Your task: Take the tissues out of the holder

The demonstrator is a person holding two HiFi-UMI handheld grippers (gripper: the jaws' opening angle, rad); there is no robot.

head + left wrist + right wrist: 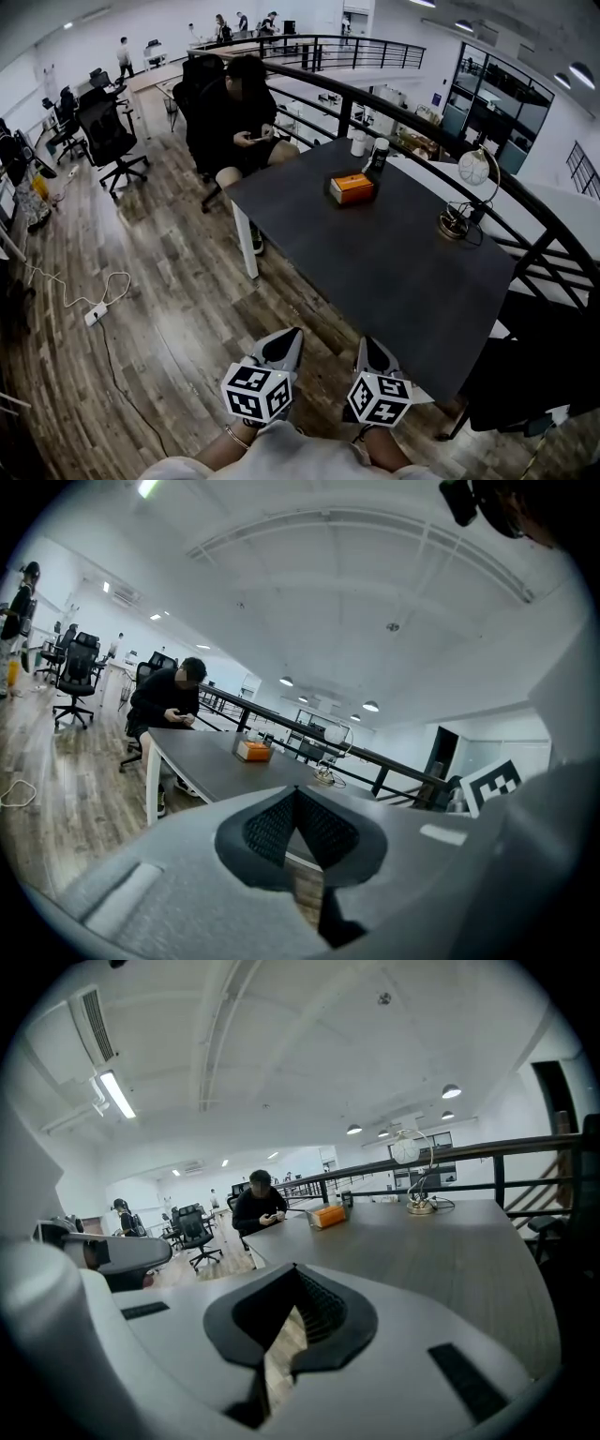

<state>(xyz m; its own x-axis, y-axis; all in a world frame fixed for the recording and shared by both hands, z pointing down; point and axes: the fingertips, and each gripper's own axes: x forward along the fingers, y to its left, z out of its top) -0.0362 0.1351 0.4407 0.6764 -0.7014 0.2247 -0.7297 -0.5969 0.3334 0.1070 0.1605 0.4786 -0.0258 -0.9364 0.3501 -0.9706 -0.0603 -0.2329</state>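
An orange tissue holder (352, 188) with white tissue at its top stands on the far part of a dark table (394, 281). It also shows small in the left gripper view, tissue holder (253, 751), and in the right gripper view, tissue holder (328, 1216). My left gripper (291, 336) and right gripper (368, 343) hang side by side at the table's near corner, over the wooden floor, well short of the holder. Both have their jaws closed together with nothing between them. The left gripper (297, 790) and right gripper (295, 1268) each point toward the table.
A person (239, 122) sits at the table's far left end. A dark bottle (378, 155) and a white cup (358, 142) stand behind the holder, a round desk lamp (473, 173) at the right. A black railing (534, 253) borders the table. Office chairs (108, 141) and a power strip (96, 314) are to the left.
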